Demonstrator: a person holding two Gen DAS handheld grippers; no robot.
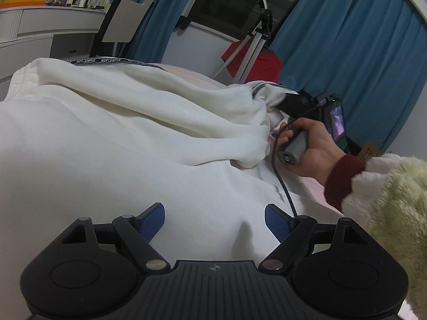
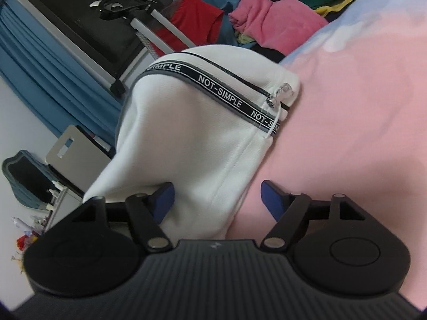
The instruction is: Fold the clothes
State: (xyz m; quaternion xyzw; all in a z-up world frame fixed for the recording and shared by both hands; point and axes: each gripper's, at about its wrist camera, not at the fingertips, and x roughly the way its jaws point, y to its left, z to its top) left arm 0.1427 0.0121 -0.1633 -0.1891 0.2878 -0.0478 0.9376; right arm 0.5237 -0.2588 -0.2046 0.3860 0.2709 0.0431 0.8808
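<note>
A white garment [image 1: 112,122] with a black "NOT-SIMPLE" zipper band lies rumpled on the pink bed sheet [image 2: 360,106]. My left gripper [image 1: 214,220] is open just above the flat white cloth, holding nothing. My right gripper [image 2: 217,200] is open, with the garment's corner [image 2: 192,138] lying between its blue fingers [image 2: 272,197], not pinched. The zipper band [image 2: 221,93] and a clear zipper pull run across that corner. In the left wrist view the right gripper [image 1: 293,101] and the hand holding it sit at the raised fold on the right.
A heap of coloured clothes [image 2: 275,18] lies at the far end of the bed. A tripod [image 1: 256,42] and red cloth [image 1: 256,61] stand beyond the bed by blue curtains. A chair [image 1: 125,18] and a white desk [image 1: 40,26] are at the left.
</note>
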